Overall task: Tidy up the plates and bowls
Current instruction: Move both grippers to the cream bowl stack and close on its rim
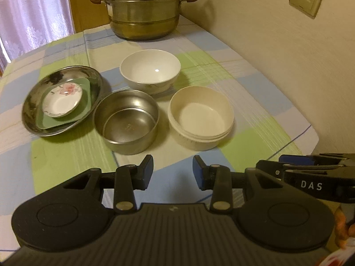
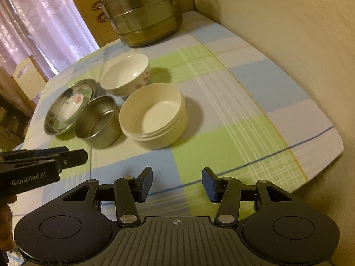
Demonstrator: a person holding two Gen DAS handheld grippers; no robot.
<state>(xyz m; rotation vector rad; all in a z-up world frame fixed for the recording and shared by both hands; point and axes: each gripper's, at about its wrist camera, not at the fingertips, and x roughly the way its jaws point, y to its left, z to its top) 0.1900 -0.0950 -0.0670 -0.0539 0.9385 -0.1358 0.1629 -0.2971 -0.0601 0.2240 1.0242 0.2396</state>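
Looking along the left gripper point(image 1: 173, 173): jaws parted, nothing between them, held back over the near part of the checked tablecloth point(image 1: 255, 102). Plates appear sorted already: steel plate point(image 1: 31, 115) carries a green square dish point(image 1: 86, 102), with a small floral saucer point(image 1: 62, 102) on top, largest at the bottom so the stack sits steady. Bowls not yet nested: steel bowl point(image 1: 126, 122) just beside the plate stack, cream tub point(image 1: 200, 119) to its right, white porcelain bowl point(image 1: 150, 73) behind the two. Steamer pot point(image 1: 146, 8) well apart at the far edge, likely not part of the job.

Right wrist view: right gripper point(image 2: 177, 184) also spread and empty, low over the front of the table. Cream tub point(image 2: 153, 115) nearest its line, steel bowl point(image 2: 95, 122) left of it, white porcelain bowl point(image 2: 125, 74) beyond, the plate stack further left. Both tools hang back, probably to pick which bowl goes inside which. Judgement: plates done, bowls remain.
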